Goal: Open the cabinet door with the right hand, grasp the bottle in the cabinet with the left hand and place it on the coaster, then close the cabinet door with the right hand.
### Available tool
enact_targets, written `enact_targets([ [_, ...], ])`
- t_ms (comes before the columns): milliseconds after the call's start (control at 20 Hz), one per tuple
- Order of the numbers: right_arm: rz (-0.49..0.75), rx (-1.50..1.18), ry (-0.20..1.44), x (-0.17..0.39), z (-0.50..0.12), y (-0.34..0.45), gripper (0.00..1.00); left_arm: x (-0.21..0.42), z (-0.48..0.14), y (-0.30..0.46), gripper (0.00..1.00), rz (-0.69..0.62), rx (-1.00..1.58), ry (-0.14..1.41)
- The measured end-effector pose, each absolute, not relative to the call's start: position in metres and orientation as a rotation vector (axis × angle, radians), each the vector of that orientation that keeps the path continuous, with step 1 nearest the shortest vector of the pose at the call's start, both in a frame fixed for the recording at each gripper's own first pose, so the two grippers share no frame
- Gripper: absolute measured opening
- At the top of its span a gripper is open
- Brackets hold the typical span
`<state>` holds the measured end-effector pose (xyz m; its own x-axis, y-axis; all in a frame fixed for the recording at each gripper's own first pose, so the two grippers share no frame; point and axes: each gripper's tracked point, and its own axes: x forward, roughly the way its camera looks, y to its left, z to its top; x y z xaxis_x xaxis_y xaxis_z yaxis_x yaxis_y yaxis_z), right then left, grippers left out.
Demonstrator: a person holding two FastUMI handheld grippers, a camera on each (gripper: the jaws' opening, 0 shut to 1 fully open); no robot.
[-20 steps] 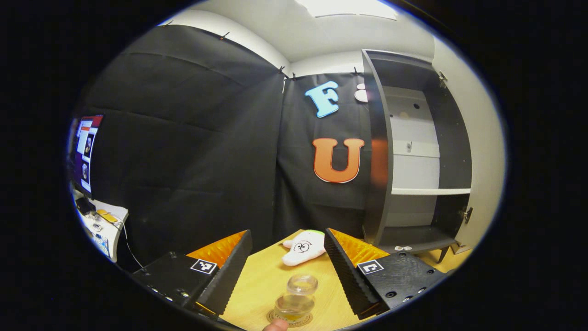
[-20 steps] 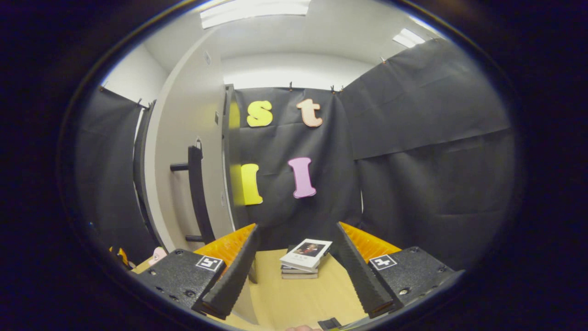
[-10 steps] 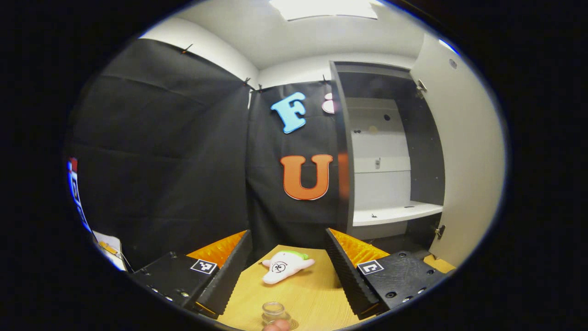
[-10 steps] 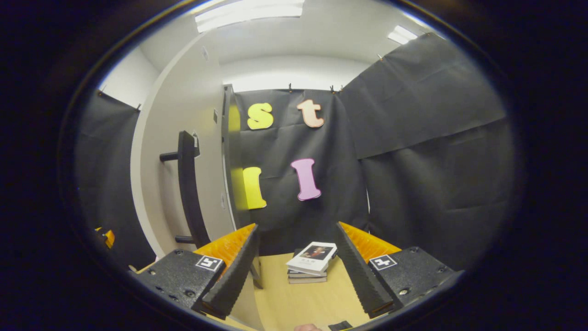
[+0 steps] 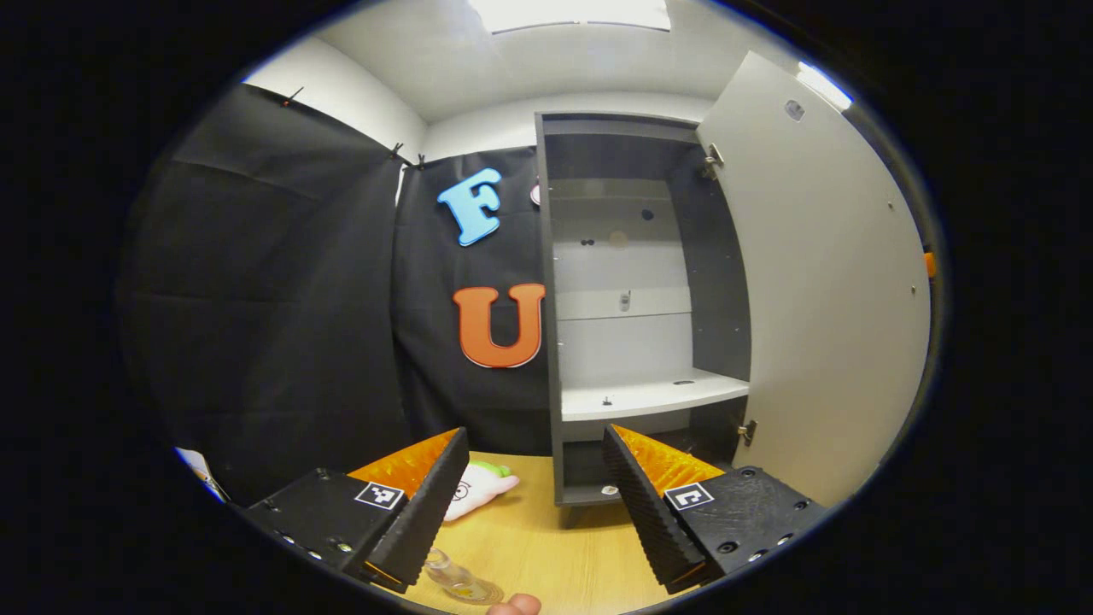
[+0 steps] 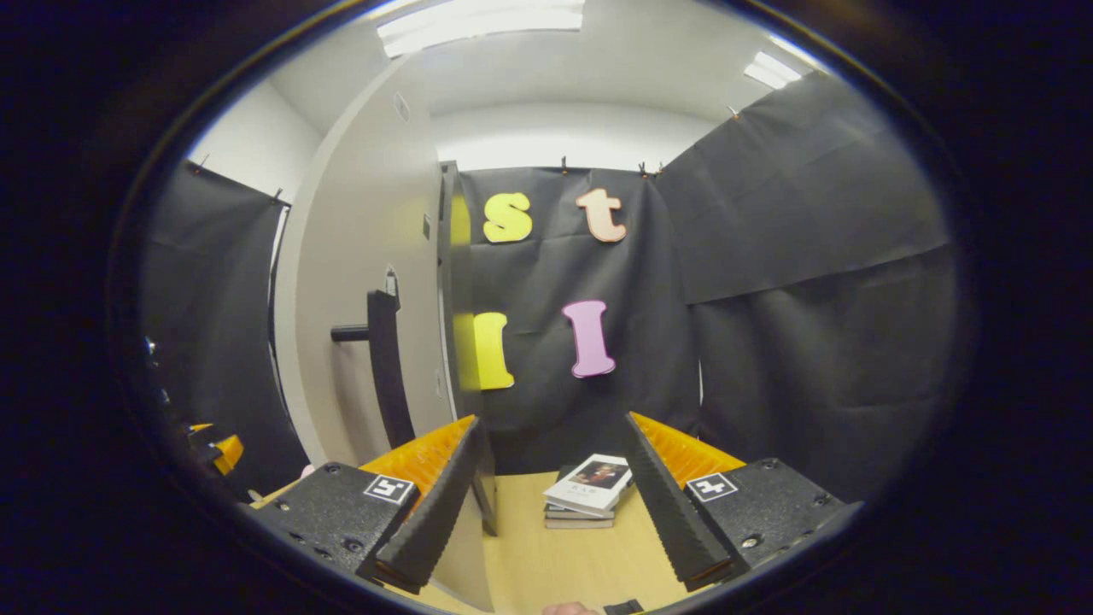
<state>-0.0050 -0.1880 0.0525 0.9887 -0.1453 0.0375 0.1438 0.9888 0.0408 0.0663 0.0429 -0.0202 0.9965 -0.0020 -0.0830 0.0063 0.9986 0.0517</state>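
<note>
Left hand-held gripper (image 5: 534,504): fingers spread, nothing between them. It has drawn back from the bottle, which a second ago stood between its fingers.

Bottle (image 5: 451,579): clear glass, at the near edge of the counter (image 5: 546,547), now beside and partly behind the gripper's left finger. It appears to sit on the coaster (image 5: 488,594), of which just a sliver shows. A fingertip (image 5: 517,606) lies just beside it. Judged: placing step done; only closing the door remains.

Soft toy (image 5: 478,489): white, farther back on the counter, left of the cabinet's foot.

Cabinet (image 5: 636,290): at the far side of the counter, shelves bare but for small fittings. The view has swung round to face its open front.

Cabinet door (image 5: 820,282): swung wide open on the right.

Right hand-held gripper (image 6: 555,504): fingers spread, holding nothing, on the outer side of the door.

Door handle (image 6: 384,363): dark upright bar, up and to the left of the gripper, apart from it. It has shifted little in the view over the last second.

Books (image 6: 589,491): small stack toward the far edge of the counter, ahead between the fingers; not in the door's swing, as far as can be judged. Nothing seen blocks the closing.
</note>
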Motion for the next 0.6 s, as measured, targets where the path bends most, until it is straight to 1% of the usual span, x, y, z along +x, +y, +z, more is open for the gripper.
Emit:
enact_targets([
  [50, -0.138, 0.034, -0.021, -0.007, 0.049, -0.187, 1.00, 0.065, -0.020, 0.035, 0.95, -0.025, 0.049, 0.086],
  [100, -0.142, 0.032, -0.015, -0.010, 0.047, -0.187, 0.98, 0.064, -0.020, 0.030, 0.95, -0.039, 0.047, 0.086],
  [200, -0.132, 0.040, -0.027, -0.007, 0.050, -0.185, 0.97, 0.062, -0.019, 0.026, 0.96, -0.041, 0.047, 0.083],
  [250, -0.095, 0.045, -0.018, -0.004, 0.048, -0.177, 0.96, 0.060, -0.020, 0.025, 1.00, -0.042, 0.047, 0.084],
  [300, -0.072, 0.043, -0.002, -0.009, 0.046, -0.175, 0.99, 0.059, -0.023, 0.023, 0.96, -0.047, 0.045, 0.086],
  [350, -0.058, 0.041, 0.002, -0.011, 0.045, -0.172, 0.91, 0.053, -0.025, 0.022, 1.00, -0.047, 0.043, 0.092],
  [400, -0.055, 0.034, 0.008, -0.012, 0.044, -0.173, 0.96, 0.048, -0.025, 0.024, 1.00, -0.047, 0.040, 0.099],
  [450, -0.057, 0.021, 0.001, -0.013, 0.046, -0.173, 0.97, 0.046, -0.026, 0.024, 0.96, -0.048, 0.037, 0.102],
  [500, -0.065, 0.000, 0.002, -0.011, 0.045, -0.177, 0.90, 0.046, -0.026, 0.026, 0.96, -0.045, 0.036, 0.103],
  [550, -0.074, -0.021, -0.004, -0.011, 0.046, -0.180, 0.89, 0.045, -0.027, 0.027, 0.96, -0.041, 0.040, 0.103],
  [600, -0.077, -0.049, -0.004, -0.010, 0.046, -0.183, 0.97, 0.045, -0.027, 0.029, 0.96, -0.037, 0.045, 0.102],
])
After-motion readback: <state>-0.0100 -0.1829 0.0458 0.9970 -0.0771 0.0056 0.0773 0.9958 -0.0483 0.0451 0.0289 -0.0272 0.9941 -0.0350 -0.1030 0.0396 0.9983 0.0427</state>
